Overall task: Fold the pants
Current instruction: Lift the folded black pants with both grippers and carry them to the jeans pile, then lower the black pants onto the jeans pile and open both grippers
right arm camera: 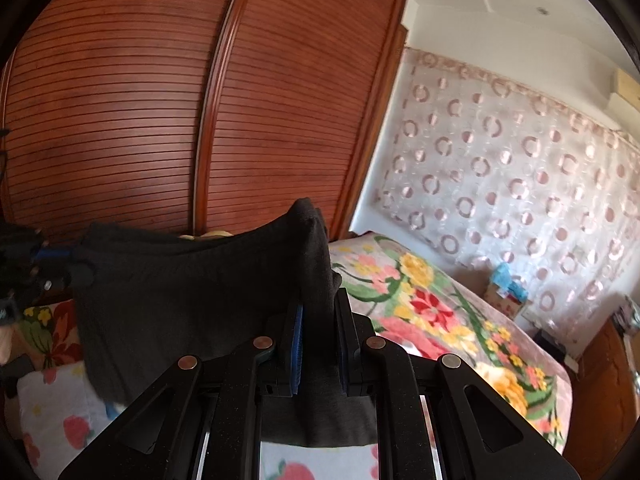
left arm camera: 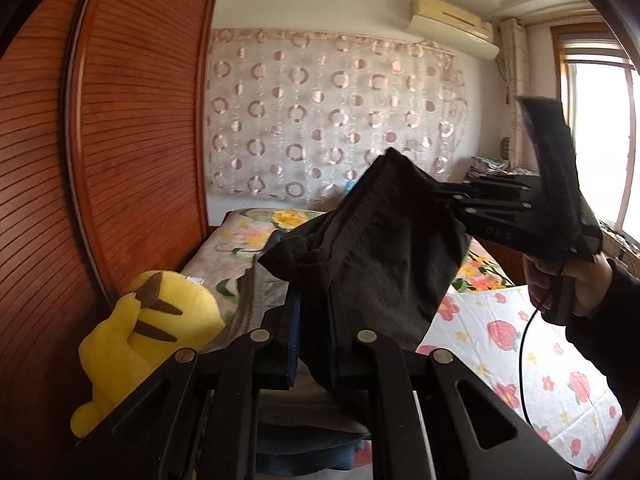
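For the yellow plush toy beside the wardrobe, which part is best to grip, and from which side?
Grip the yellow plush toy at its rounded upper end with the brown-tipped ears, coming from the bed side: the wardrobe stands close behind it. Both grippers are shut on the black pants, so one must let go first.

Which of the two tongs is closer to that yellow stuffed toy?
Left. The left tongs, shut on the black pants, sit right beside the yellow toy. The right tongs hold the pants' far side, away from it.
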Available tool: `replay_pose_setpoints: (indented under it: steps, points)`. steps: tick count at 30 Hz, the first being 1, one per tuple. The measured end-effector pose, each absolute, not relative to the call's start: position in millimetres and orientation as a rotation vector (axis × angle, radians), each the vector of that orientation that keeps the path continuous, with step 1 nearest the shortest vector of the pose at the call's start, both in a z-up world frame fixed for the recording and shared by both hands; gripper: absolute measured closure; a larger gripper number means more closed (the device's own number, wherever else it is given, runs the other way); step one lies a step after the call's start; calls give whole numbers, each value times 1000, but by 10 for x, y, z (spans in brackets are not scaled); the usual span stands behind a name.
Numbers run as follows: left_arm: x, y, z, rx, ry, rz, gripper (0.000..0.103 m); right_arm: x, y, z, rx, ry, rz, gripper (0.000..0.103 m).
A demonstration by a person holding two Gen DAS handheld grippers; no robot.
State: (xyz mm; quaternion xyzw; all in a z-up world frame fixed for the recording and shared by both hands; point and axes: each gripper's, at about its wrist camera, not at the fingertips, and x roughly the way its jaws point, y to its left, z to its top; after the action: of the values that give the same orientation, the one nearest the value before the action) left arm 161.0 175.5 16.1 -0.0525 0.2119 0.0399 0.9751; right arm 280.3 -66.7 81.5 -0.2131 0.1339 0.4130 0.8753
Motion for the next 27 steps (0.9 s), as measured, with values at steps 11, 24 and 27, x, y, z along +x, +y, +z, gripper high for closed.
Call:
replay_pose_setpoints:
  steps: [11,24,27]
  points:
    - [1592,1963,-9,-193,446,170,90,3313,-167,761,-491,332,930,89]
    - [1665,1981,-232,-179,523,226,90,3455,-283,624,-376,407,949,57]
    - [1654,1966,-218,-164,528,234,87,3554,-381,510,-363,455,935,57]
